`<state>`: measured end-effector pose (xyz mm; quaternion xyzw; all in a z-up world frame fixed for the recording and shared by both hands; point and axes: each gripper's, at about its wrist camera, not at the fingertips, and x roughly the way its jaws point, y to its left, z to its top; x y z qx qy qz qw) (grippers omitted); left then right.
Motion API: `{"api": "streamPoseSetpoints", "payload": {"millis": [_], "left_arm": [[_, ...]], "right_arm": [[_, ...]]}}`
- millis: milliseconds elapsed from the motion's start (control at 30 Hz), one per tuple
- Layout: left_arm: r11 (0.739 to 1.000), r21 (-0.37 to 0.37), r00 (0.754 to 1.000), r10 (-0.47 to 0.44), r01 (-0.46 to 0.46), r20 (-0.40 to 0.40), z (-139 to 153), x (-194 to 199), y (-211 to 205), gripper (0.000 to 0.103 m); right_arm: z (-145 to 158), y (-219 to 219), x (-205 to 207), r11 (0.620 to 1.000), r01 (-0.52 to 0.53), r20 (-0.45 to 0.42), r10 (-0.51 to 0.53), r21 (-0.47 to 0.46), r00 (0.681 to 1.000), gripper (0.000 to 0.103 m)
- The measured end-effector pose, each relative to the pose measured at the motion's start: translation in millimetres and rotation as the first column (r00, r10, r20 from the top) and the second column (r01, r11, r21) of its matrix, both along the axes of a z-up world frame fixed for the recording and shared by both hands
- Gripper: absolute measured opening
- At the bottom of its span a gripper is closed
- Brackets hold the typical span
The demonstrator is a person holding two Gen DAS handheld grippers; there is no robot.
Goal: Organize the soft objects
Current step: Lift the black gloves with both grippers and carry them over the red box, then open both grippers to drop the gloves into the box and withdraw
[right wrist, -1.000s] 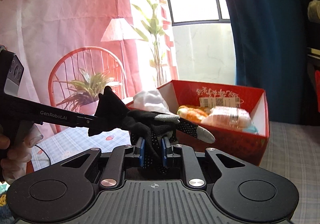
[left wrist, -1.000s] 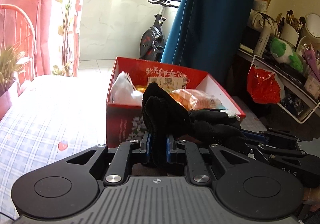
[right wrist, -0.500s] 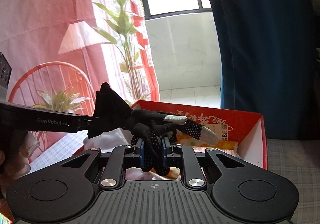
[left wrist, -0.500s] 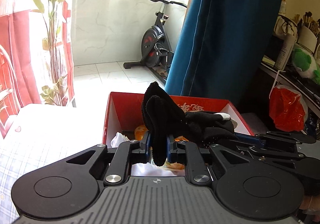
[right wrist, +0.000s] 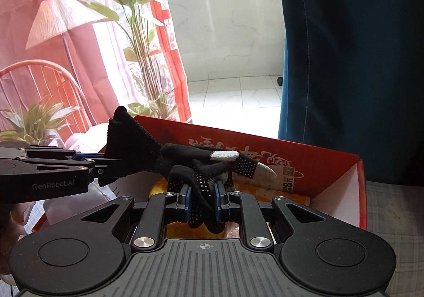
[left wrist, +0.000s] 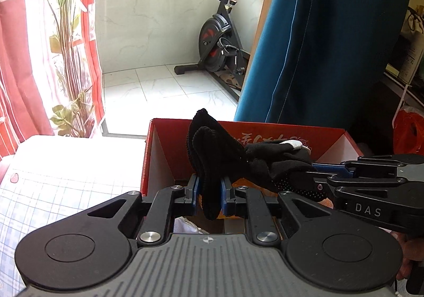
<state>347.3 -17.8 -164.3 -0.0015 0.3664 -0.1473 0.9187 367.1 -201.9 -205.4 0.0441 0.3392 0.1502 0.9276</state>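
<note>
A black glove (right wrist: 185, 162) stretches sideways above an open red box (right wrist: 341, 164), cuff at left, grey-tipped fingers pointing right. The left gripper (left wrist: 209, 191) pinches its cuff; the right gripper (right wrist: 202, 199) pinches its dotted finger end.

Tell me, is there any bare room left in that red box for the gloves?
The red cardboard box looks bare along its white right wall. The middle is crowded with orange packets, and a white bag fills the left. The black knit gloves hang above the middle.
</note>
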Motion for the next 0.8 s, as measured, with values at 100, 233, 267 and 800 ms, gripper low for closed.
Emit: {"api": "streamPoseSetpoints", "payload": {"millis": [100,233,267,800], "left_arm": [[1.0,0.011,1.0,0.001,-0.001,-0.007,-3,2,0,0.017],[1.0,0.029,1.0,-0.013,0.013,0.005,-2,0,-2,0.03],[0.999,0.036,1.0,-0.021,0.021,0.014,-1,-2,-3,0.036],[1.0,0.024,0.994,-0.022,0.019,0.104,24,-58,-1,0.055]], "right_arm": [[-4,2,6,1.0,0.003,-0.016,-0.003,-0.01,1.0,0.015],[-8,3,11,0.999,0.038,-0.029,-0.039,-0.037,0.999,0.018],[-8,3,12,0.998,0.051,-0.029,-0.052,-0.045,0.998,0.022],[17,-15,-49,0.997,0.072,0.062,-0.069,-0.038,0.996,0.028]]}}
